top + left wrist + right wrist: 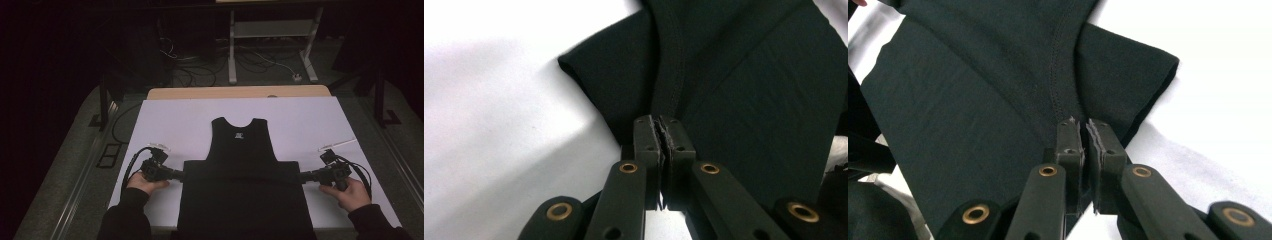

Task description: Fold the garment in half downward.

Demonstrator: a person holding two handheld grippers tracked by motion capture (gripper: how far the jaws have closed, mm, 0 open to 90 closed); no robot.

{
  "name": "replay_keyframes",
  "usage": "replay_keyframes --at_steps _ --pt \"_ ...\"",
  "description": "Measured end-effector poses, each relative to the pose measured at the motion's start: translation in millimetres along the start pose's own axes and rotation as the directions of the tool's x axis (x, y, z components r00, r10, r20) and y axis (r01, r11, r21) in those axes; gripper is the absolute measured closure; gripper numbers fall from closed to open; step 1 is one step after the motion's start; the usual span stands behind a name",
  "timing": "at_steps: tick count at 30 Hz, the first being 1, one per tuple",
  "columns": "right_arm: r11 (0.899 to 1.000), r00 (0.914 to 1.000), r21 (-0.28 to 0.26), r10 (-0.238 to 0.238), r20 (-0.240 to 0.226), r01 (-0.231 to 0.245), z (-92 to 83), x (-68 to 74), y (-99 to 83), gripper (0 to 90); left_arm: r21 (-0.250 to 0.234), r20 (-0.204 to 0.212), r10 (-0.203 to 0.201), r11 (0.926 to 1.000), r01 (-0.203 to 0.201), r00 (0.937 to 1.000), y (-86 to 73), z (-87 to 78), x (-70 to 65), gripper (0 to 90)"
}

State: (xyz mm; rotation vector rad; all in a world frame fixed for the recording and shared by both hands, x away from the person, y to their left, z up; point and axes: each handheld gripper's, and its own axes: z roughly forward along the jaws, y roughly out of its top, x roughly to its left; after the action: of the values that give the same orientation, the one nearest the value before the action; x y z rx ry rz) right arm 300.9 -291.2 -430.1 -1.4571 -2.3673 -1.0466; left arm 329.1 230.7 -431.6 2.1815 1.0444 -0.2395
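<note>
Both grippers, left (181,174) and right (303,176), pinch the black T-shirt (242,187) at its sleeves, jaws clamped tight. Holding both sides keeps the fold even, I'd say.

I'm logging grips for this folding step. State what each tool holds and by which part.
Both hold the black T-shirt. The left tool is shut on its left side edge near the sleeve seam; the right tool is shut on the opposite side edge, likewise near the sleeve.

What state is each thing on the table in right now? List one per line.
black T-shirt: flat, lower part folded up across the sleeves.
left gripper: shut on the shirt's edge.
right gripper: shut on the opposite edge.
white sheet: spread flat on the table.
</note>
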Motion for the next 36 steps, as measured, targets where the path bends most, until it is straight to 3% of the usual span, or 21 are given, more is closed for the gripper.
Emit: replay_keyframes --at_steps 8,12,16,25,29,34,36 --pt "1.000 1.0000 0.016 0.003 -0.001 -0.003 1.8 0.1 -1.2 82.5 0.020 0.008 0.007 0.9998 -0.008 0.9999 0.4 0.5 -0.1 85.9" --pt "1.000 0.9999 0.006 0.011 0.000 -0.011 0.8 0.3 -1.7 81.1 -0.007 -0.007 0.004 1.0000 -0.004 1.0000 0.1 -1.9 -0.3 84.5" --pt "1.000 0.9998 -0.016 -0.003 0.018 0.003 -1.2 2.2 -2.4 75.1 -0.046 -0.023 0.025 0.9986 -0.026 0.9994 -0.1 -6.9 -1.3 78.5" --pt "0.995 0.9978 -0.085 -0.043 0.051 0.047 -8.5 5.8 -3.6 53.4 -0.060 -0.051 0.054 0.9966 -0.057 0.9972 2.6 -11.2 -7.7 50.4" --pt "0.991 0.9966 -0.113 -0.065 0.052 0.070 -11.2 8.0 -3.7 40.5 -0.093 -0.043 0.040 0.9947 -0.044 0.9983 4.7 -15.2 -9.3 44.5" --pt "0.987 0.9944 -0.131 -0.091 0.055 0.097 -12.6 10.4 -1.7 27.8 -0.116 -0.031 0.049 0.9919 -0.053 0.9983 6.2 -21.7 -8.6 34.6" --pt "0.985 0.9926 -0.136 -0.096 0.074 0.105 -12.8 12.1 -0.4 21.3 -0.123 -0.033 0.046 0.9912 -0.049 0.9984 7.2 -23.4 -8.2 30.2"
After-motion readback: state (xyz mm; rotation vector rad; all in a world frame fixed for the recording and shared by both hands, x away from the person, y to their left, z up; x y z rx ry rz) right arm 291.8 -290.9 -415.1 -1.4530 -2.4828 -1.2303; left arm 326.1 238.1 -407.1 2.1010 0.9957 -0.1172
